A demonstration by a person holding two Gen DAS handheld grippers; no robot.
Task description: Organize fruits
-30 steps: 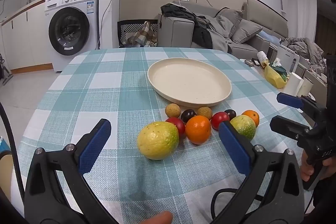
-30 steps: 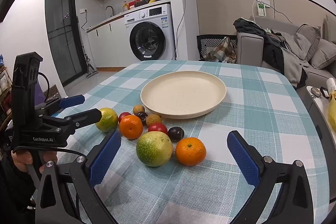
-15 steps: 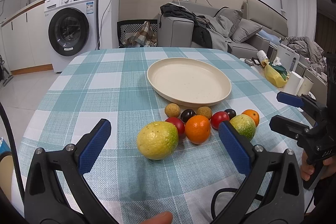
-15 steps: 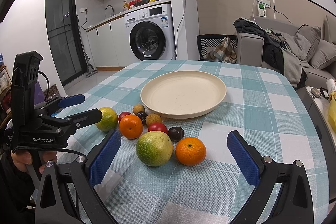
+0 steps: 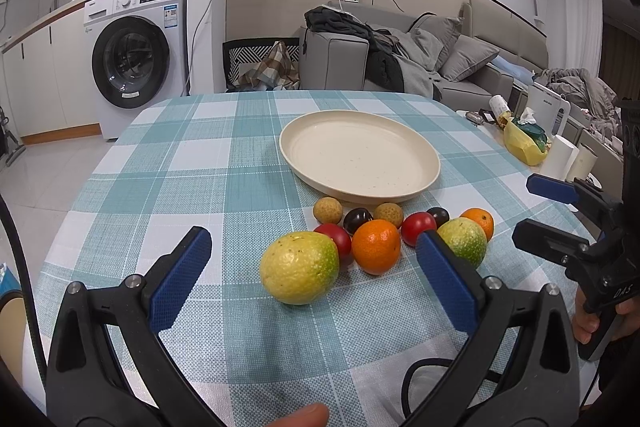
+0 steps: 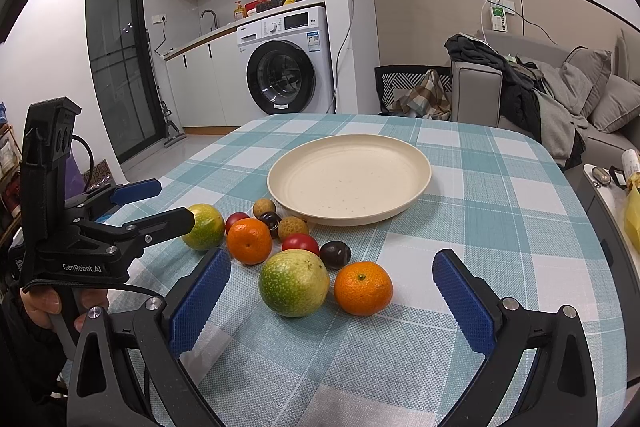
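Observation:
An empty cream plate (image 5: pixel 424 155) (image 6: pixel 416 167) sits mid-table on the checked cloth. In front of it lies a cluster of fruit: two yellow-green citrus (image 5: pixel 299 267) (image 6: pixel 294 283), two oranges (image 5: pixel 376 246) (image 6: pixel 363 287), two red tomatoes (image 5: pixel 418 227), dark plums (image 5: pixel 357 219) and brown longans (image 5: pixel 328 211). My left gripper (image 5: pixel 314 277) is open and empty, hovering just before the nearest yellow-green citrus. My right gripper (image 6: pixel 332 301) is open and empty, straddling the green citrus and an orange from the near side.
The table's right edge borders a side shelf with a yellow bag (image 5: pixel 522 143) and white kettle (image 5: pixel 548 111). A washing machine (image 5: pixel 132 59) and a sofa (image 5: pixel 460 67) stand beyond the table. Each gripper shows in the other's view (image 5: pixel 568 223) (image 6: pixel 132 215).

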